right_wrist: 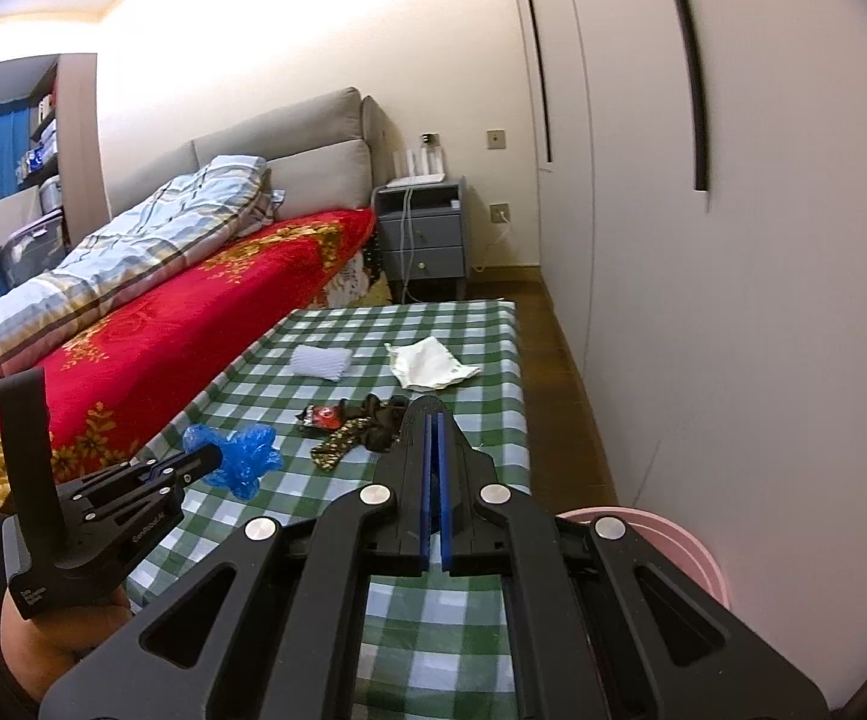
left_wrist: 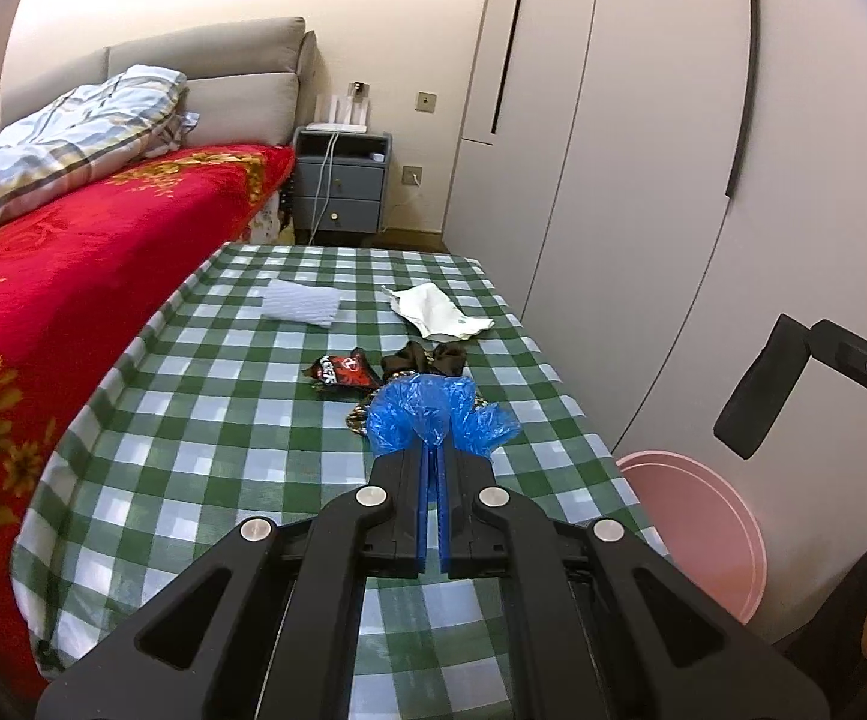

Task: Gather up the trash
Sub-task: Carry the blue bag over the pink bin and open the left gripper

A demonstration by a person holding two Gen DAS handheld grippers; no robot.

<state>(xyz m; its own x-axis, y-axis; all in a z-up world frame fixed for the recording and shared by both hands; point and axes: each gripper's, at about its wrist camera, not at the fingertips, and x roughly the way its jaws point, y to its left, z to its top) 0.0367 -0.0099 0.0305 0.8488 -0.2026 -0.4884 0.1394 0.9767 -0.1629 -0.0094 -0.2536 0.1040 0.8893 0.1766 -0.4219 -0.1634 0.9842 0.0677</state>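
My left gripper [left_wrist: 433, 447] is shut on a crumpled blue plastic bag [left_wrist: 433, 411], held just above the green-checked table [left_wrist: 193, 420]; in the right wrist view the left gripper [right_wrist: 208, 457] and the blue plastic bag [right_wrist: 244, 459] hang over the table's left side. My right gripper [right_wrist: 430, 411] is shut with nothing seen between its blue pads. On the cloth lie a red-black wrapper [left_wrist: 340, 373] [right_wrist: 322, 417], dark brown wrappers [left_wrist: 427, 360] [right_wrist: 379, 417], a white foam net [left_wrist: 301, 300] [right_wrist: 319, 362] and a crumpled white paper [left_wrist: 439, 312] [right_wrist: 430, 363].
A pink bin [left_wrist: 703, 528] [right_wrist: 673, 540] stands on the floor at the table's right near corner, by the white wardrobe [left_wrist: 643, 180]. A bed with a red blanket [left_wrist: 73, 276] runs along the table's left side. A grey nightstand [left_wrist: 340, 186] is beyond the table.
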